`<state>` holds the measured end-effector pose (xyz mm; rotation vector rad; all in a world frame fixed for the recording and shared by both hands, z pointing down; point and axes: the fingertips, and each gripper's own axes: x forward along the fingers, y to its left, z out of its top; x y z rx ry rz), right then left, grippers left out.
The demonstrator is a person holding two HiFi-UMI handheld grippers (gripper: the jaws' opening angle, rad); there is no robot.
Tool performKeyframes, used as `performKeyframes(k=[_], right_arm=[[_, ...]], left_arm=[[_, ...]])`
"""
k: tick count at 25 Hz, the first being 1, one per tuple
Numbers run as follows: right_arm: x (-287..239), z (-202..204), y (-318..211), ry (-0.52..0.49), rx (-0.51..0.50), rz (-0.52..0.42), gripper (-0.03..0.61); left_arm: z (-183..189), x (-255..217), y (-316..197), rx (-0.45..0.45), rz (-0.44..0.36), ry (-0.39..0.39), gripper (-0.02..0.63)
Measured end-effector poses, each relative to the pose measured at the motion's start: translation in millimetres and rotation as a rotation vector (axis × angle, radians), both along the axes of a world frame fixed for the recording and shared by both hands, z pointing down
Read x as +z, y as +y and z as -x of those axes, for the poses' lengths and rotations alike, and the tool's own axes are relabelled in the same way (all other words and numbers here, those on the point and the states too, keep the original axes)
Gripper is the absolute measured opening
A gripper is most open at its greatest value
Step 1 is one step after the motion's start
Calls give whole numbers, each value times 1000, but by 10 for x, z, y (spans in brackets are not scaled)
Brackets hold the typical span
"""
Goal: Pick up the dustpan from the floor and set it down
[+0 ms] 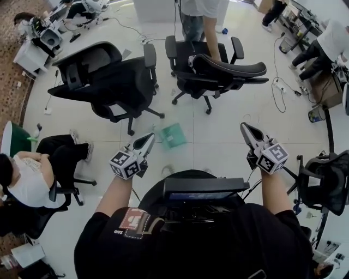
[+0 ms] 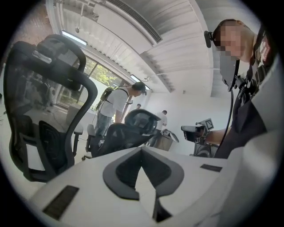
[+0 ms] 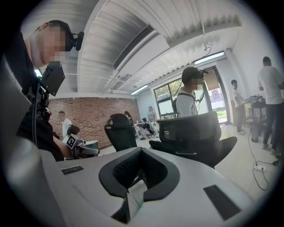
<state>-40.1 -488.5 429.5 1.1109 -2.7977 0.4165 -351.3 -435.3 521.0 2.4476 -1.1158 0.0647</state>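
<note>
The green dustpan (image 1: 173, 135) lies on the pale floor, in front of me and slightly left of centre. My left gripper (image 1: 148, 139) hangs just left of it and above the floor, jaws together with nothing in them. My right gripper (image 1: 244, 128) is well to the right of the dustpan, also shut and empty. In the left gripper view the shut jaws (image 2: 142, 149) point at office chairs, with the right gripper (image 2: 195, 131) off to the side. The right gripper view shows its closed jaws (image 3: 141, 149) and the left gripper (image 3: 76, 144) at the left. Neither gripper view shows the dustpan clearly.
Two black office chairs (image 1: 109, 82) (image 1: 218, 71) stand just beyond the dustpan, and a third chair (image 1: 327, 182) is at my right. A seated person (image 1: 27, 174) is at the left and a standing person (image 1: 199, 16) behind the chairs. Cables (image 1: 281, 87) run across the floor at right.
</note>
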Motion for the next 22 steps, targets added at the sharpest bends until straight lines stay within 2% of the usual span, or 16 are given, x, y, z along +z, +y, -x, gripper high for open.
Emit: performKeyframes(k=[5,10,14,16,19,22], right_arm=[[703,-223,-497,4,-71,53,9],[1269,-243,-781,20,-96,93,9],[1584,-237,-914,24,-87,115,9],[1727,-202,-935,33,-88,128,9],[1905,-143,-939,44,-85,152,9],[2085,-108,-918,57,-82,176,9]], left_arm=[[-285,653,-354,-88,74,-48,8],[-219,1184,-649,-114,96,-178,9],[78,1700,-1033,-80,115,-413,16],[254,2058,-1221,-30,167,-536,101],[463,2779,-1326,104,322,-733,225],[650,3456,-1303,189,492,-846,291]])
